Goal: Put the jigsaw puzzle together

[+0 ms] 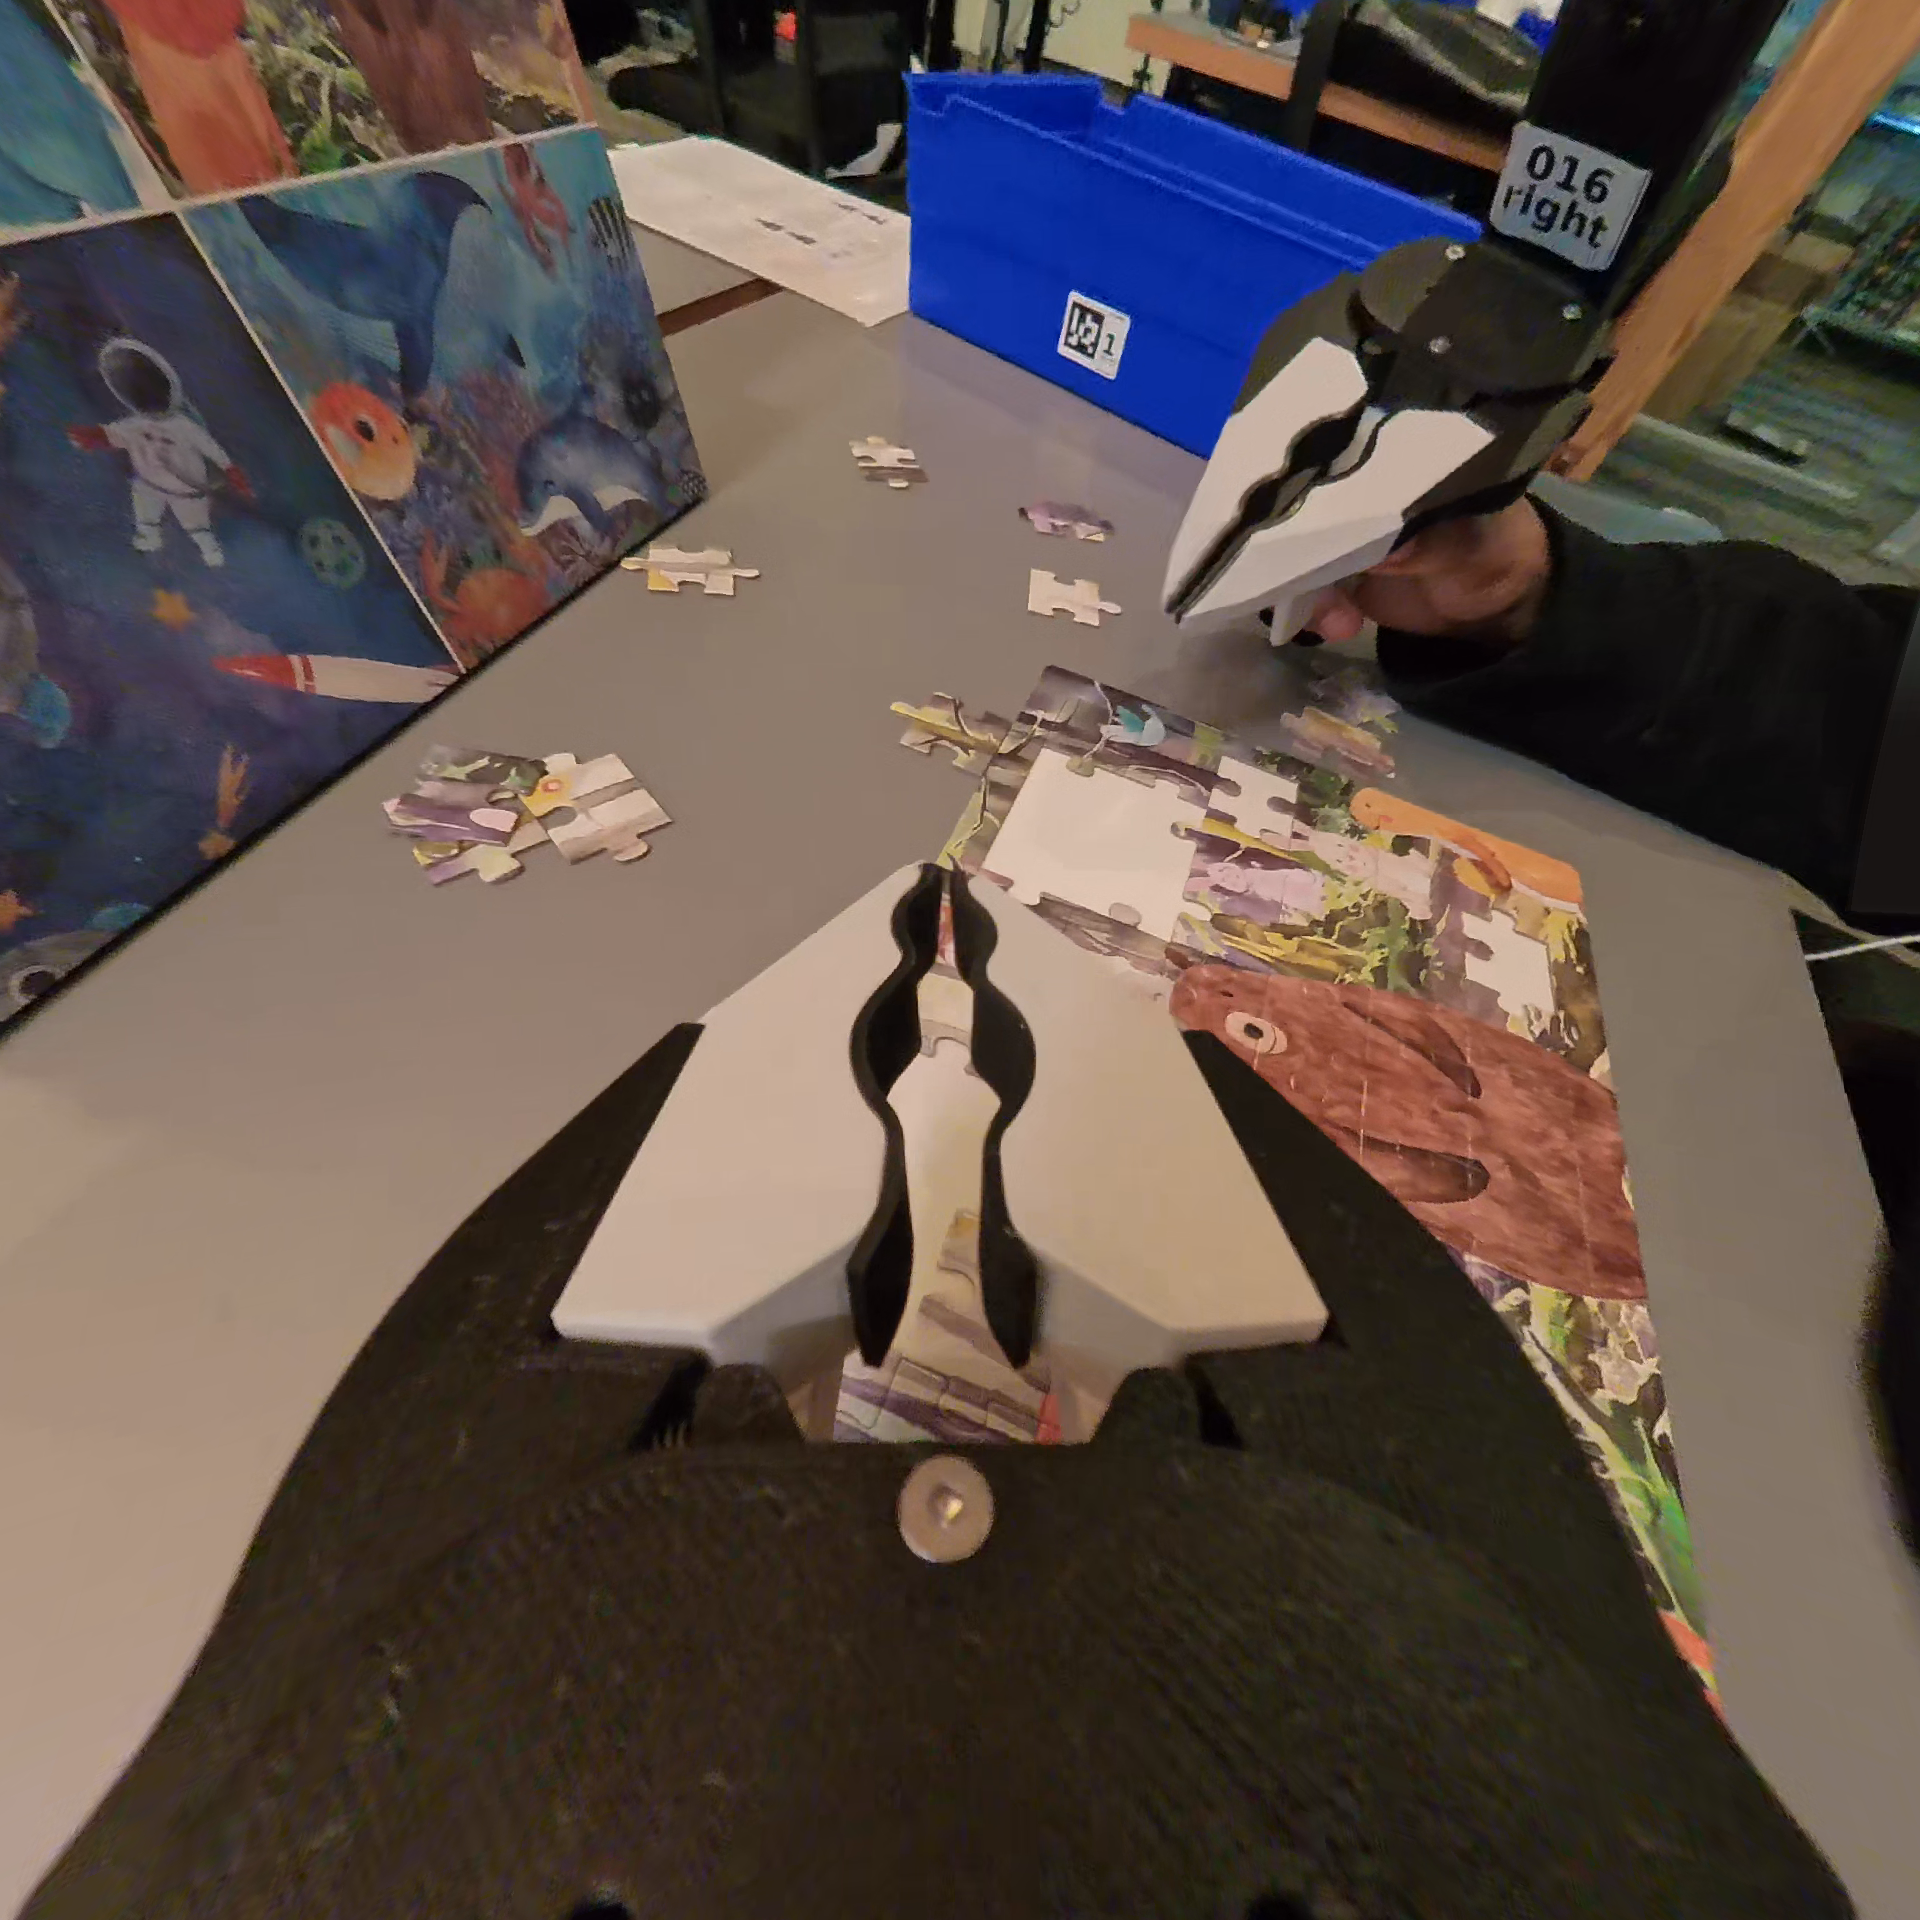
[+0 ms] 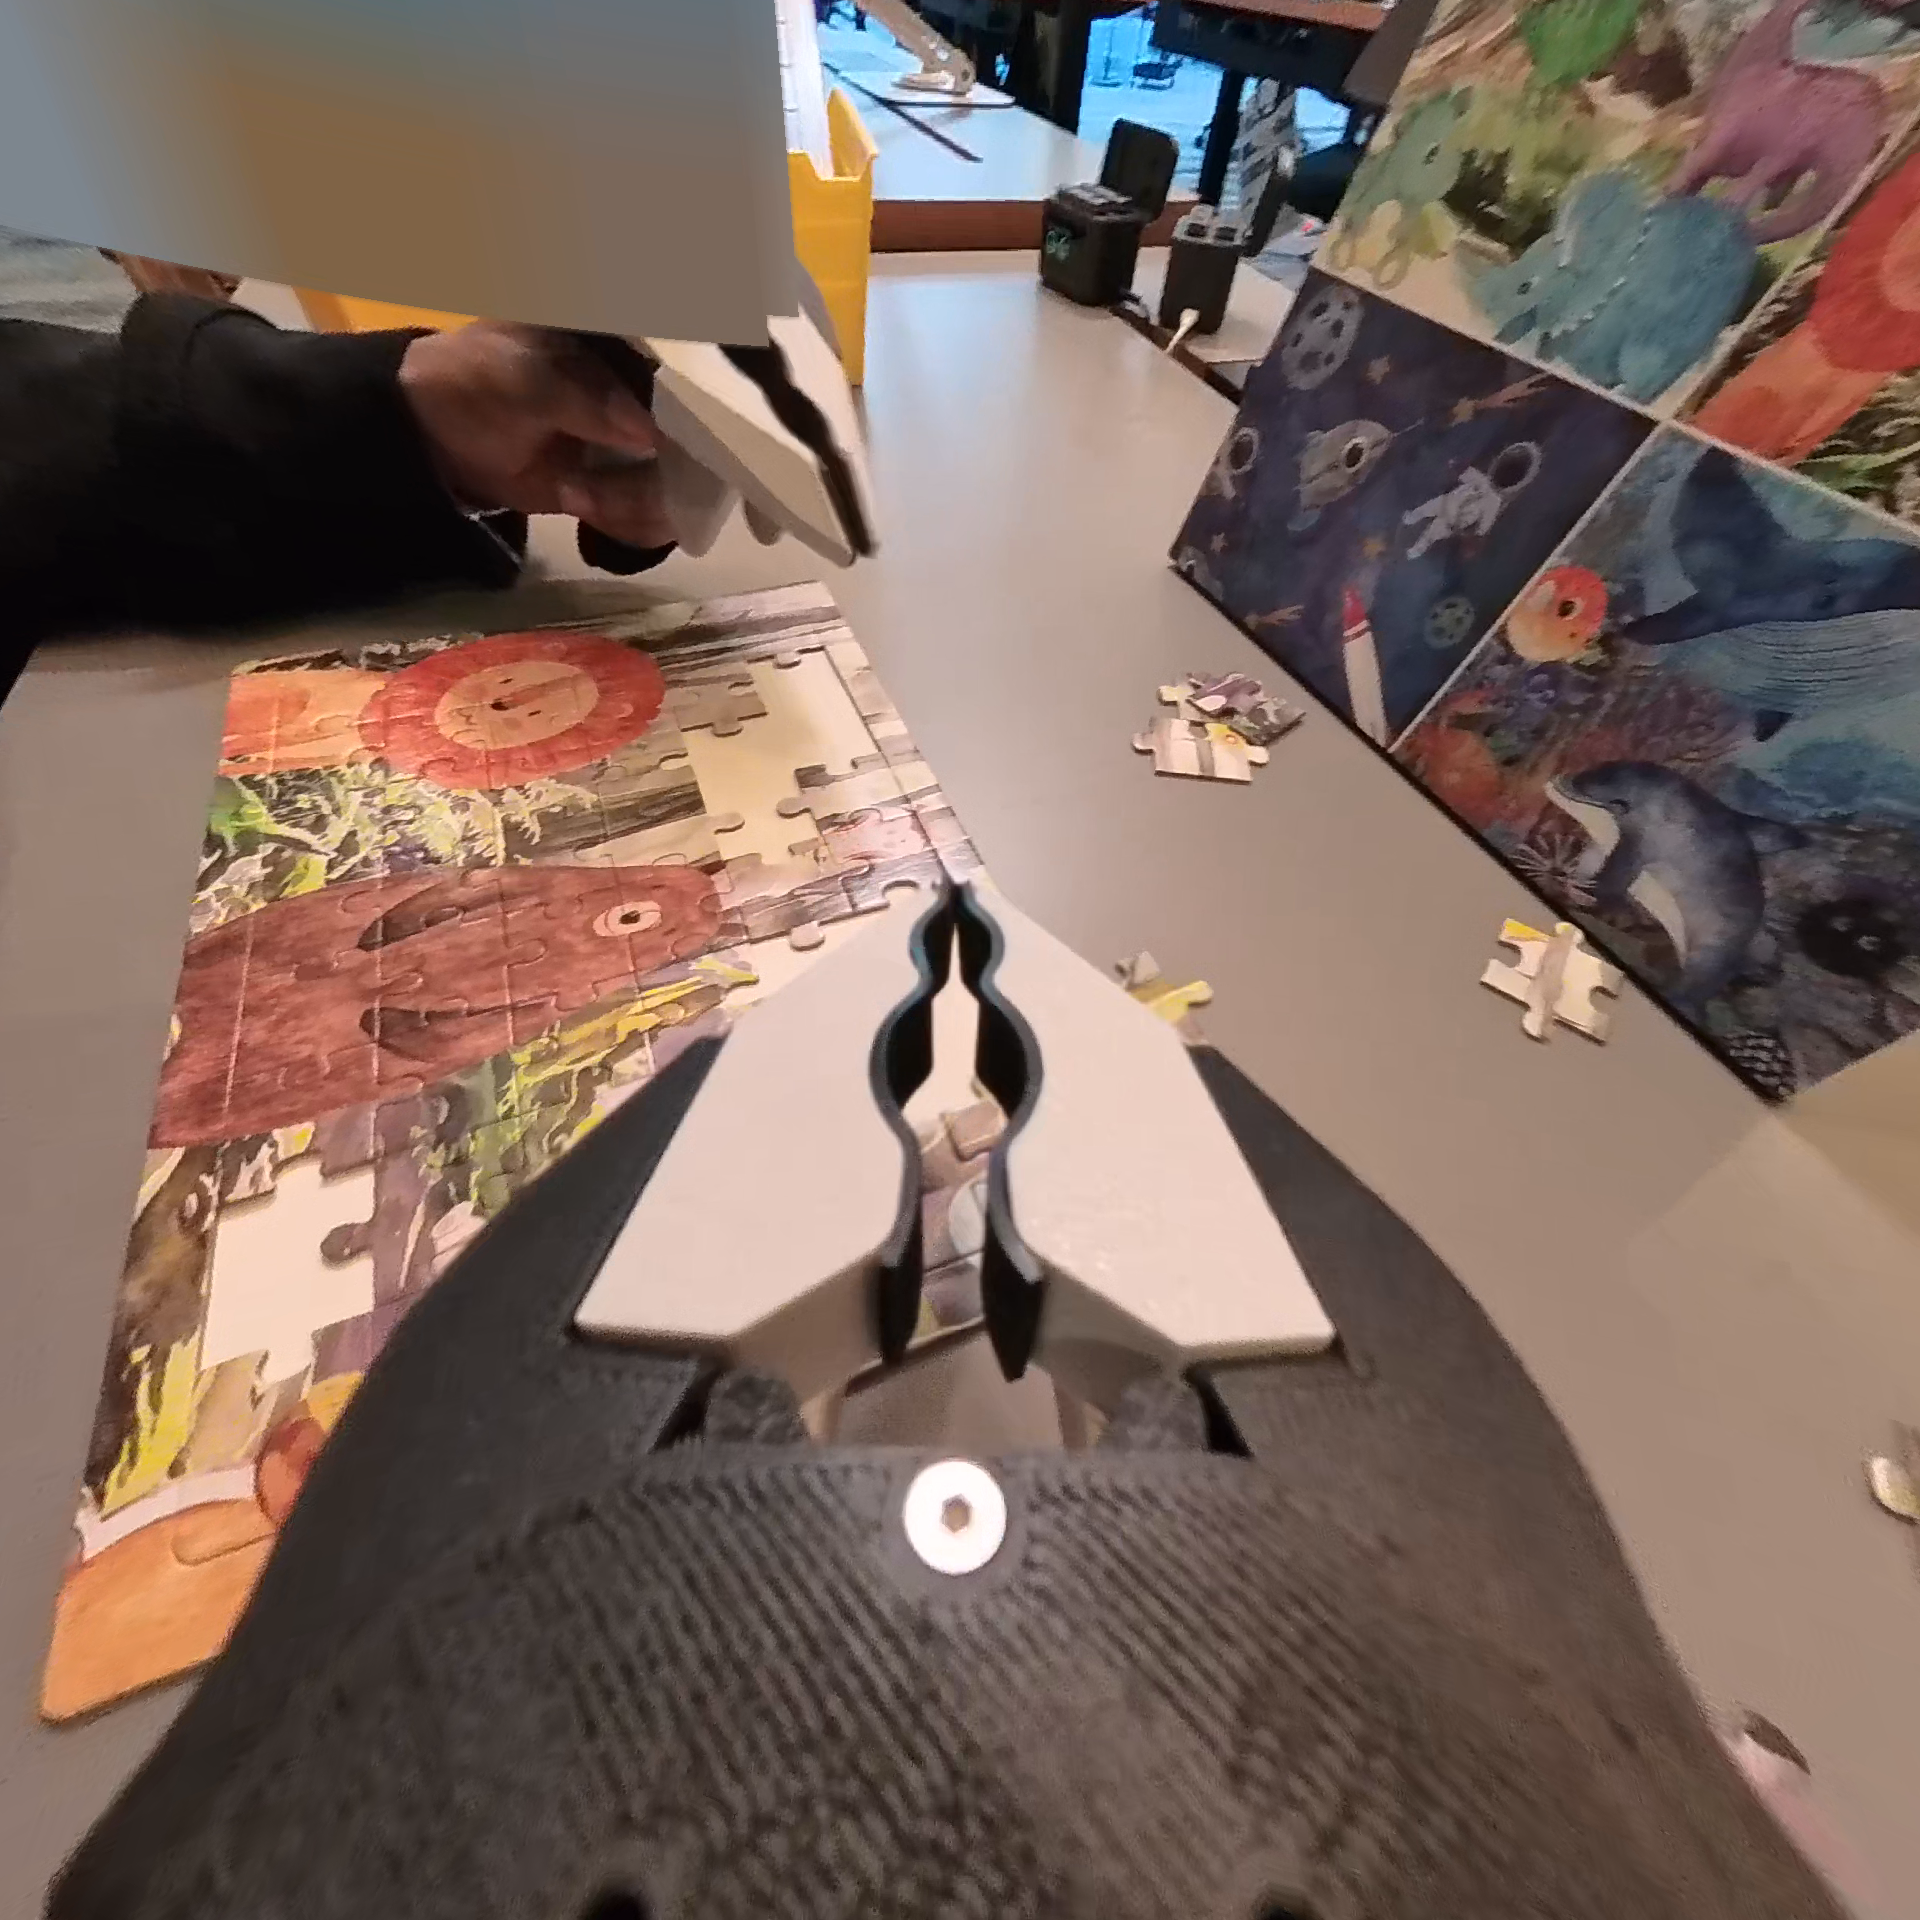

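A partly assembled jigsaw puzzle (image 1: pixel 1403 1091) with a brown animal and an orange lion lies flat on the grey table (image 1: pixel 312 1143). It also shows in the right wrist view (image 2: pixel 436 935). White gaps (image 1: pixel 1101 842) remain in it. My left gripper (image 1: pixel 940 878) is shut with nothing seen in it, over the puzzle's edge. My right gripper (image 2: pixel 956 899) is shut with nothing seen in it, over the opposite edge. Each shows in the other's view: the right gripper (image 1: pixel 1184 608) and the left gripper (image 2: pixel 857 540). Loose pieces (image 1: pixel 530 810) lie beside the puzzle.
More loose pieces (image 1: pixel 1073 595) are scattered toward a blue bin (image 1: pixel 1091 239). A picture-covered puzzle box (image 1: pixel 312 416) stands at the table's side, also in the right wrist view (image 2: pixel 1610 520). A yellow bin (image 2: pixel 831 229) and black chargers (image 2: pixel 1101 239) stand farther back. The partly assembled jigsaw puzzle (image 1: pixel 1403 1091) is about 15 cm from both grippers' fingertips. Look for it in the right wrist view (image 2: pixel 454 963) too.
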A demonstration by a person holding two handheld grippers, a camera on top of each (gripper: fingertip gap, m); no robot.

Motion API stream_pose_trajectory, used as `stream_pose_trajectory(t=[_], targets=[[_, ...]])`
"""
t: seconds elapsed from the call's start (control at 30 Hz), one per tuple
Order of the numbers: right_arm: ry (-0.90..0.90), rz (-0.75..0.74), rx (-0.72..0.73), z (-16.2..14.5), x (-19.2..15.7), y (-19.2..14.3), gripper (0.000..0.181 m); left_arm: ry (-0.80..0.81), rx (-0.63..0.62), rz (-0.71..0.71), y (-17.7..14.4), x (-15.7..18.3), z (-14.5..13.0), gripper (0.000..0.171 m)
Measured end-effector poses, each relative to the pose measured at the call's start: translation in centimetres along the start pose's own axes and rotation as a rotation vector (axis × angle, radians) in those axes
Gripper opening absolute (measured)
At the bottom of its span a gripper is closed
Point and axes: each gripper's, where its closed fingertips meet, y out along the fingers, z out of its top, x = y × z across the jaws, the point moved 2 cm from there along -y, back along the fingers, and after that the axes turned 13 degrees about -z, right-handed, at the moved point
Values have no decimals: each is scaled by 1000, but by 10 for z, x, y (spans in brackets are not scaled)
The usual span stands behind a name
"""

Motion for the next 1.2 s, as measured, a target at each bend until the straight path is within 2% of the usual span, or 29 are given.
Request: stream_pose_trajectory(t=[0.1,0.13,0.17,0.2,0.23,0.3,0.33,0.37,0.4,0.43,0.57,0.67,0.87,1.03,1.13,1.2], targets=[[-21,-1,-8,-2,-3,1,0,-12,-29,14,2,-4,-6,15],[-19,-2,-4,-1,-3,2,5,-22,-19,8,2,-5,-6,20],[-12,13,-11,-2,-4,2,3,-38,-5,-1,2,-6,-6,24],[-6,29,-23,-4,-5,2,0,-46,-2,-16,1,-4,-5,21],[-2,31,-23,-3,-5,2,0,-36,7,-12,-1,-4,-2,0],[5,25,-13,-1,-5,3,4,-9,36,20,-7,-4,5,0],[4,31,-26,-2,-6,3,1,-14,40,27,-10,-5,7,0],[-1,35,-36,-4,-7,3,0,-16,54,31,-11,-6,9,8],[-4,31,-40,-5,-6,3,0,-19,62,31,-13,-7,9,9],[-3,28,-43,-7,-5,4,0,-20,67,38,-15,-9,9,0],[2,33,-44,-8,-2,1,0,21,112,101,-26,-14,18,0],[4,-23,-27,-6,10,-4,0,54,129,158,-36,-19,21,0],[51,-143,-3,-6,43,-16,0,47,94,181,-38,-28,12,0],[49,-206,14,-4,56,-23,0,79,28,201,-30,-29,4,0],[78,-199,2,-10,59,-22,0,81,-4,211,-27,-32,-2,0],[88,-180,-11,-11,56,-20,0,87,-73,288,-29,-42,-11,0]])
